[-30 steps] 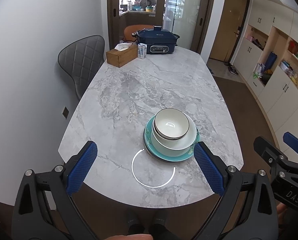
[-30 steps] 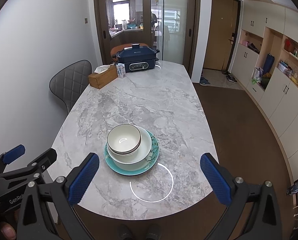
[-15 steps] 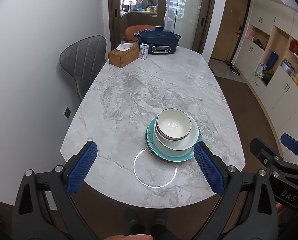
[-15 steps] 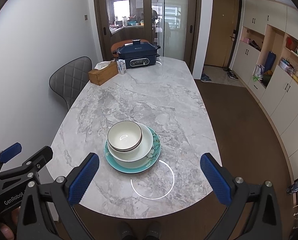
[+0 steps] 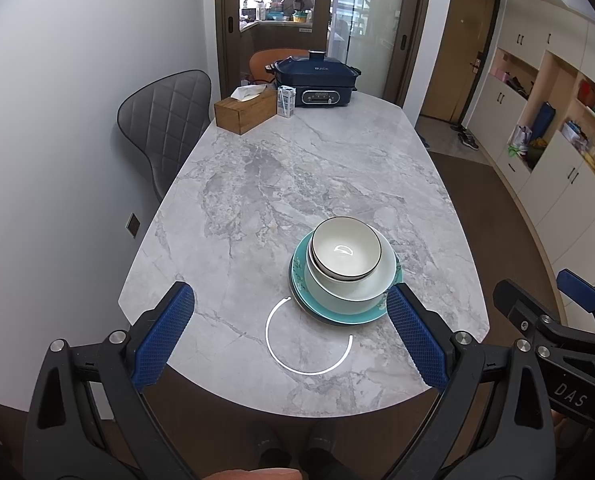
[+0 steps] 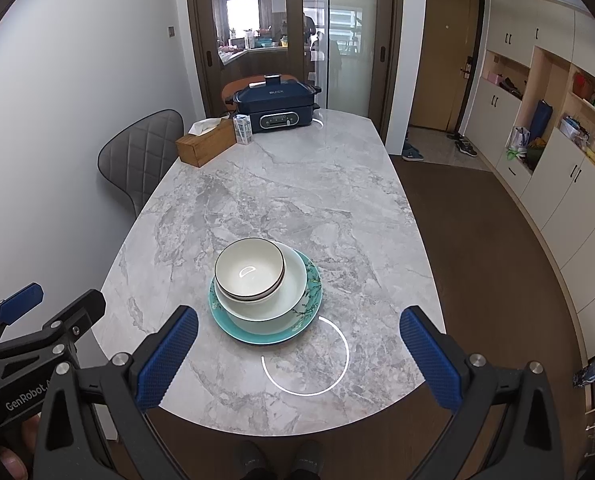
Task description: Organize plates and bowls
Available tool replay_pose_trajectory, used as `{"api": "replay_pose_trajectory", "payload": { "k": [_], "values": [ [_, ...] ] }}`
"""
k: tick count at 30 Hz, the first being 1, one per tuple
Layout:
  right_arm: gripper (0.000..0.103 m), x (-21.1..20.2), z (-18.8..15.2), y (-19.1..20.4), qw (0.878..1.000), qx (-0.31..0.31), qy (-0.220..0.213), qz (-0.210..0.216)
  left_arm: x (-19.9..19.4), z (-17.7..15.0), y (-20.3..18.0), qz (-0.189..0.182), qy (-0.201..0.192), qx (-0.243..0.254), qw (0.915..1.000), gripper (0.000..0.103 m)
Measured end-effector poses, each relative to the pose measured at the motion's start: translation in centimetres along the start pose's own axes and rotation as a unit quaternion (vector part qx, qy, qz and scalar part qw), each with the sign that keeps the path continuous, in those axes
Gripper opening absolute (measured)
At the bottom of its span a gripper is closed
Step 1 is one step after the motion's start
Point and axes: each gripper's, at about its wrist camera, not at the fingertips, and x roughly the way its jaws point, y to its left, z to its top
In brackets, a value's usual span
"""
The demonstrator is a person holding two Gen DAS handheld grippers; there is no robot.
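Observation:
A small white bowl with a dark rim (image 5: pixel 346 249) (image 6: pixel 250 268) sits nested in a larger pale bowl (image 5: pixel 361 290) (image 6: pixel 285 300), which rests on a teal plate with a flower pattern (image 5: pixel 329 312) (image 6: pixel 309 320). The stack stands near the front edge of the marble table (image 5: pixel 297 168) (image 6: pixel 297 184). My left gripper (image 5: pixel 291 332) is open and empty, in front of and above the stack. My right gripper (image 6: pixel 297 350) is open and empty, also in front of the stack. Each gripper shows at the edge of the other's view.
At the table's far end stand a dark blue electric cooker (image 5: pixel 315 80) (image 6: pixel 275 106), a small milk carton (image 5: pixel 286 100) and a wooden tissue box (image 5: pixel 245 110) (image 6: pixel 205 144). A grey padded chair (image 5: pixel 163 120) (image 6: pixel 141 160) stands at the left side. Cupboards line the right wall.
Both grippers have drawn back slightly from the table and stayed open. The stack of bowls and plate has not moved.

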Motion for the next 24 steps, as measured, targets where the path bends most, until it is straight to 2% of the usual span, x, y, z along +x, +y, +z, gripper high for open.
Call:
{"api": "replay_pose_trajectory", "payload": {
  "k": [24],
  "values": [
    [0.103, 0.52, 0.02, 0.07, 1.000, -0.002, 0.001, 0.002, 0.28, -0.06, -0.24, 0.004, 0.003, -0.002, 1.0000, 0.098]
  ]
}}
